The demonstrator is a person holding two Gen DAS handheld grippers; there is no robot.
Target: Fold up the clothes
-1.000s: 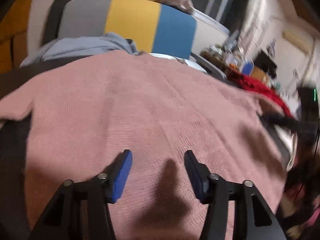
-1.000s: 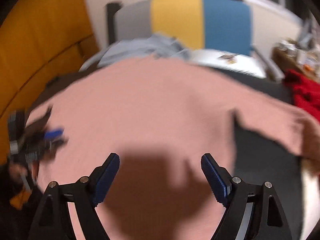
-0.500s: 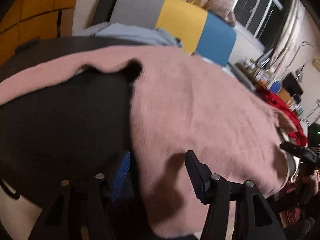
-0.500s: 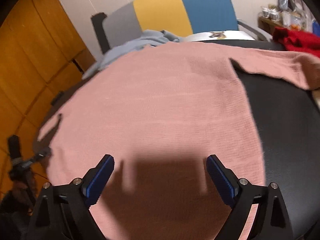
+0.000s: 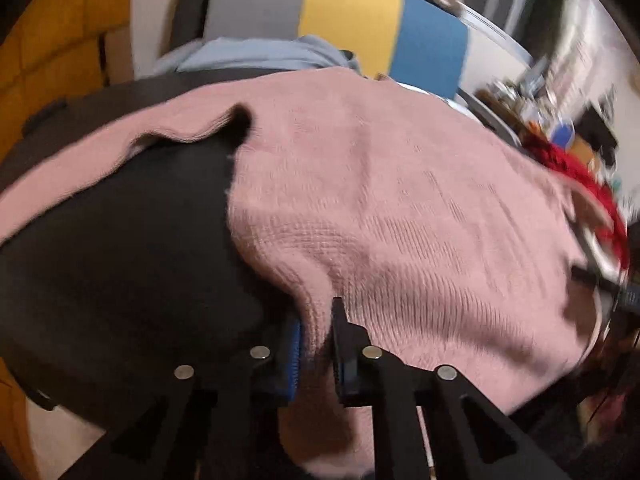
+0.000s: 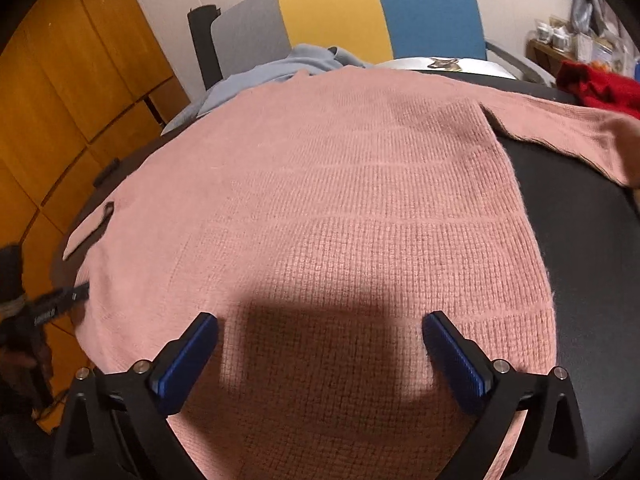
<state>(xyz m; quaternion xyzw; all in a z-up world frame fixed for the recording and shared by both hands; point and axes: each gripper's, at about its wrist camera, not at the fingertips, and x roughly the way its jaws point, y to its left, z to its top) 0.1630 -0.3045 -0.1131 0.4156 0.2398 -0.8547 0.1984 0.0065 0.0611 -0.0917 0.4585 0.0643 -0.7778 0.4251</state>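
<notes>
Sweater (image 6: 340, 208), pink knit, bears no label or legible writing.

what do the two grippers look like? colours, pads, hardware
Both look alike. The left gripper and right gripper have matte black angular jaws with triangular cut-outs in the frame. Each jaw carries a flat rectangular blue ribbed pad on its inner face. Round silver pins sit at the linkage joints, two per side. No cables, markings or sleeves show in either wrist view.
</notes>
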